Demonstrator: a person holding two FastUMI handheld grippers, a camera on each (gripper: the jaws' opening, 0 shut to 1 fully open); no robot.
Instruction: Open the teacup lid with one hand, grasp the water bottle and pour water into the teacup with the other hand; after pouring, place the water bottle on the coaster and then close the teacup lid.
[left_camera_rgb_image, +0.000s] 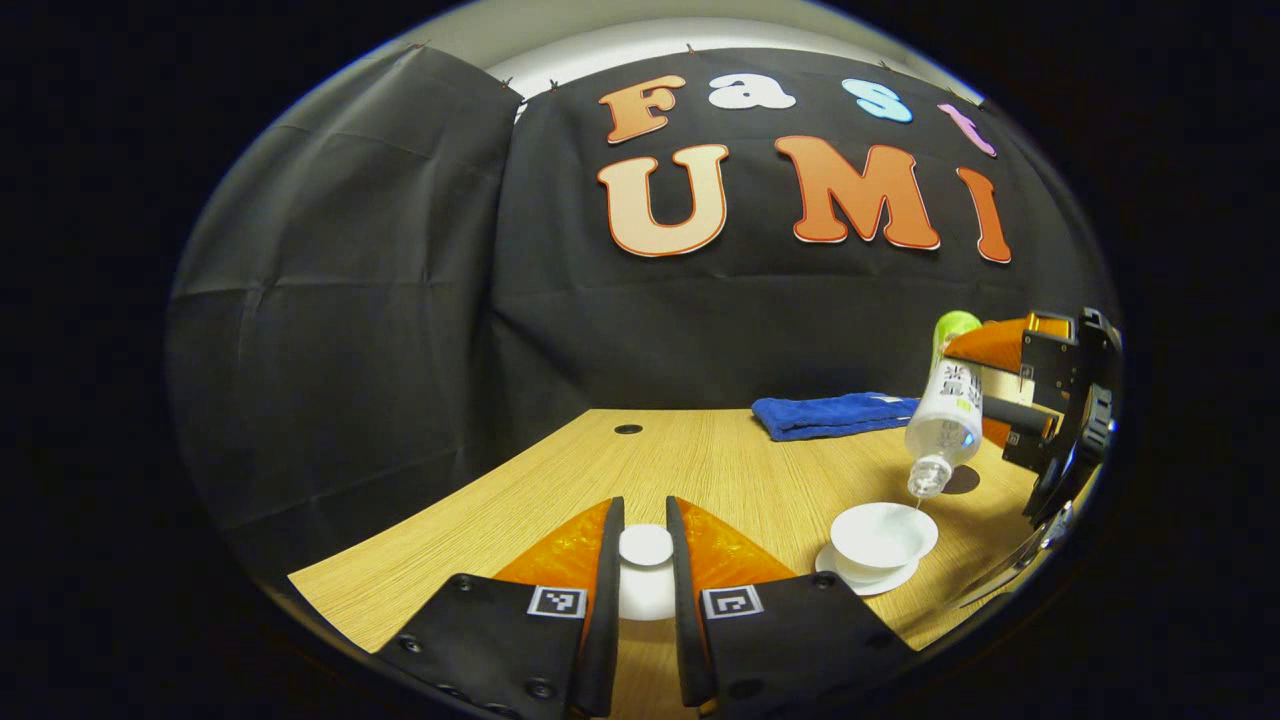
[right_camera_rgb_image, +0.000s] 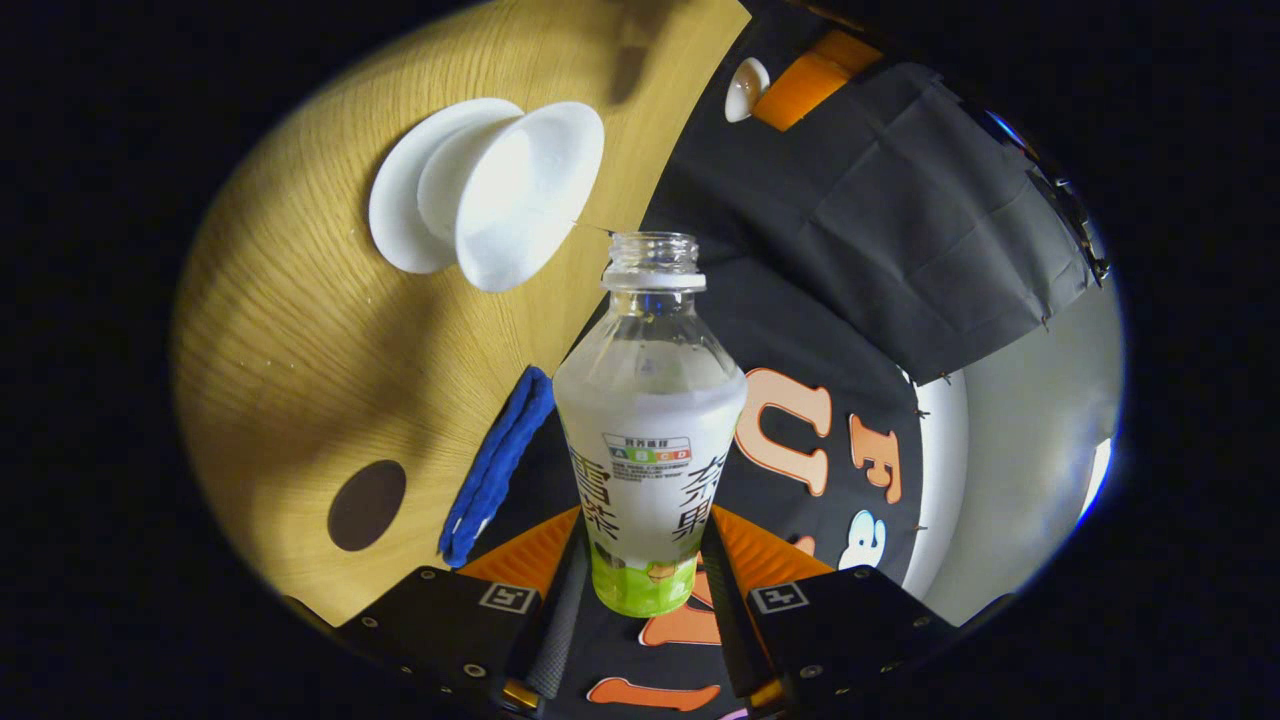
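Note:
My left gripper (left_camera_rgb_image: 645, 540) is shut on the white teacup lid (left_camera_rgb_image: 646, 546), held just above the wooden table (left_camera_rgb_image: 720, 460). To its right stands the open white teacup (left_camera_rgb_image: 884, 535) on its white saucer (left_camera_rgb_image: 868, 580). My right gripper (right_camera_rgb_image: 645, 560) is shut on the water bottle (right_camera_rgb_image: 648, 440) at its lower body. The water bottle (left_camera_rgb_image: 947, 415) is tipped neck-down over the teacup, a thin stream running into it. In the right gripper view the uncapped bottle mouth points beside the teacup (right_camera_rgb_image: 530, 190) and saucer (right_camera_rgb_image: 400, 205). The brown round coaster (right_camera_rgb_image: 366, 505) lies on the table.
A folded blue towel (left_camera_rgb_image: 835, 413) lies at the back of the table; the towel (right_camera_rgb_image: 495, 465) lies between the coaster and the bottle. A small dark hole (left_camera_rgb_image: 628, 429) sits in the tabletop near the back. The booth's black cloth wall stands behind the table.

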